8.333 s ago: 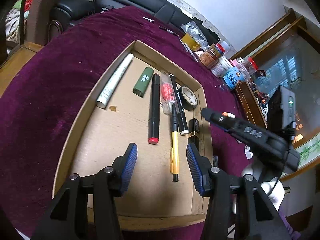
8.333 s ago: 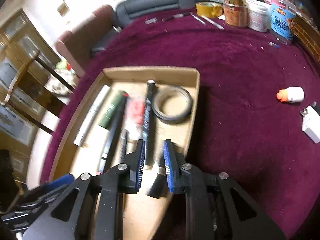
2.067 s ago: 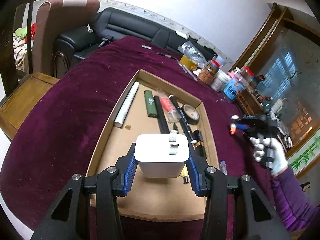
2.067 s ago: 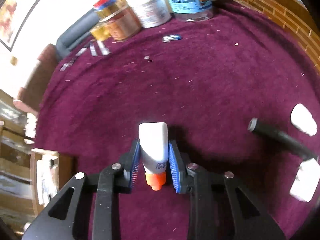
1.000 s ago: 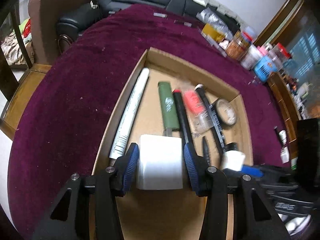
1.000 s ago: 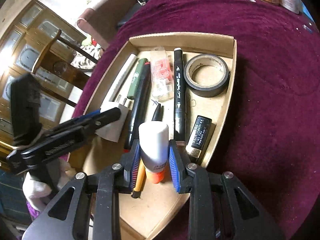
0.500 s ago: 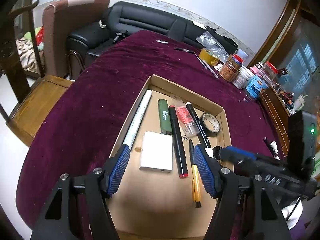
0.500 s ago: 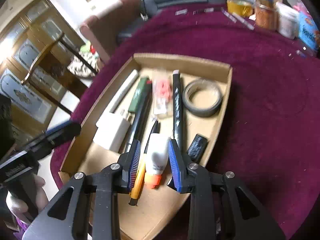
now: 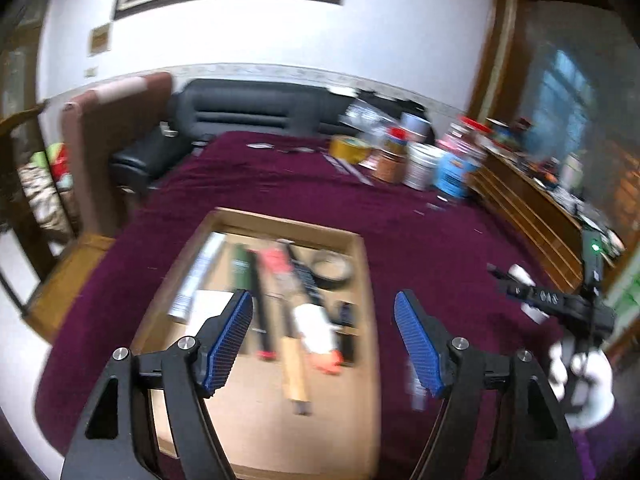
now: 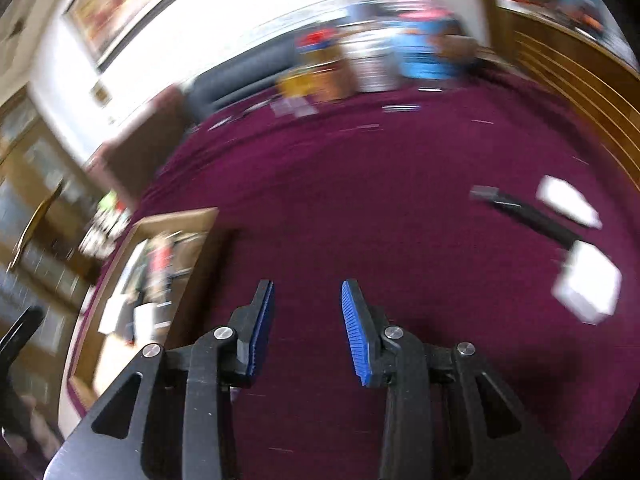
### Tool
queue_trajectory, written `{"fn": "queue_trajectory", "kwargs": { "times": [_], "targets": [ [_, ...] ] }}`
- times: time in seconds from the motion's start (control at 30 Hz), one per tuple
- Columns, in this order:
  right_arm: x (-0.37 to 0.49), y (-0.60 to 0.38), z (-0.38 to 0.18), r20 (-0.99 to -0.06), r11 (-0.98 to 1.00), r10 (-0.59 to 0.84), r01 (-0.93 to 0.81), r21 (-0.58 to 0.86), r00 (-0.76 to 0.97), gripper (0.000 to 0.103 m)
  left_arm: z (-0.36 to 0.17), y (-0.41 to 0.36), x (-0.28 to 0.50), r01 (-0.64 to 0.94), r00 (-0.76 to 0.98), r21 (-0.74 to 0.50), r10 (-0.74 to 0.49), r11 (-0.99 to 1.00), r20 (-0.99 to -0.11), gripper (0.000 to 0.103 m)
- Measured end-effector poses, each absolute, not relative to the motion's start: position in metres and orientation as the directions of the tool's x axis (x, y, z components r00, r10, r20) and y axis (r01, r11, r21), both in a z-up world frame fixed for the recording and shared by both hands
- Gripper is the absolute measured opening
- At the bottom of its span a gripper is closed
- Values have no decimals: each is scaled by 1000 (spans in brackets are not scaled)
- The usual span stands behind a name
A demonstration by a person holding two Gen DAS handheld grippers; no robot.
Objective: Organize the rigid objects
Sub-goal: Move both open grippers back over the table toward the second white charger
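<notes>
The cardboard tray [image 9: 288,224] holds a white tube, a green lighter, markers, a tape roll [image 9: 332,268], a yellow pen [image 9: 294,368], the white charger [image 9: 204,304] and the white glue bottle [image 9: 316,332] with its orange cap. My left gripper [image 9: 324,296] hangs above the tray, jaws opening, with nothing between them. My right gripper [image 10: 307,286] is over bare purple cloth to the right of the tray [image 10: 180,216], jaws opening and empty. It also shows at the right of the left wrist view as the right gripper [image 9: 552,300], held by a white-gloved hand [image 9: 588,384].
A black marker [image 10: 528,212] and two white objects [image 10: 568,200] [image 10: 588,284] lie on the cloth to the right. Jars and tubs [image 9: 420,164] stand at the table's far edge, before a black sofa [image 9: 256,108]. A wooden chair [image 9: 60,272] stands to the left. Both views are blurred.
The right gripper let go of the glue bottle in the tray and swung right over the cloth. The left gripper rose and drew back from the charger, its jaws wider.
</notes>
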State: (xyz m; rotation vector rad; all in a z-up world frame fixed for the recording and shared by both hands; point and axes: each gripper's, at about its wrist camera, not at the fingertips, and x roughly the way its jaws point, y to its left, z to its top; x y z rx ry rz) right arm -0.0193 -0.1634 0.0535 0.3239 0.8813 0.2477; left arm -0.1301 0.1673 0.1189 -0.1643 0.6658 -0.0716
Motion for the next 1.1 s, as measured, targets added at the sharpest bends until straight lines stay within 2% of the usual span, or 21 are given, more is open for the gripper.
{"fn": "queue_trajectory", "kwargs": {
  "times": [0.23,0.37,0.5,0.57,0.6,0.67,0.73,0.77,0.83,0.9,1.0,1.1],
  "targets": [
    [-19,-304,41,-715,901,162,193,388,680,32,102,100,-118,111,707,-166,-195,980,-680,68],
    [-3,-341,25,-736,877,154,252,409,660,32,92,73,-115,141,649,-185,-232,973,-724,68],
    [10,-339,10,-741,849,249,228,477,624,33,90,53,-119,152,630,-158,-219,976,-745,68],
    [7,-327,10,-726,841,299,189,507,620,36,90,47,-118,155,625,-146,-212,977,-751,68],
    [7,-316,10,-723,842,328,159,516,608,43,88,45,-117,155,622,-145,-210,977,-754,68],
    [5,-291,10,-718,849,368,101,519,590,46,86,41,-114,156,611,-150,-214,976,-762,68],
    [0,-263,13,-712,864,393,31,502,582,61,83,38,-113,162,600,-157,-224,974,-768,68],
    [-1,-252,13,-701,849,440,-6,528,561,62,82,37,-113,165,595,-160,-228,973,-771,68],
    [0,-236,11,-613,735,631,-112,669,476,62,81,35,-114,176,588,-163,-236,971,-773,68],
    [-6,-232,18,-551,689,677,-156,708,488,62,81,32,-115,186,587,-157,-238,970,-774,68],
    [-18,-245,37,-537,754,582,-158,638,610,62,79,27,-114,207,579,-149,-244,967,-778,68],
    [-27,-271,46,-549,832,417,-61,551,724,62,75,14,-109,240,558,-132,-248,962,-792,68]
  ]
}}
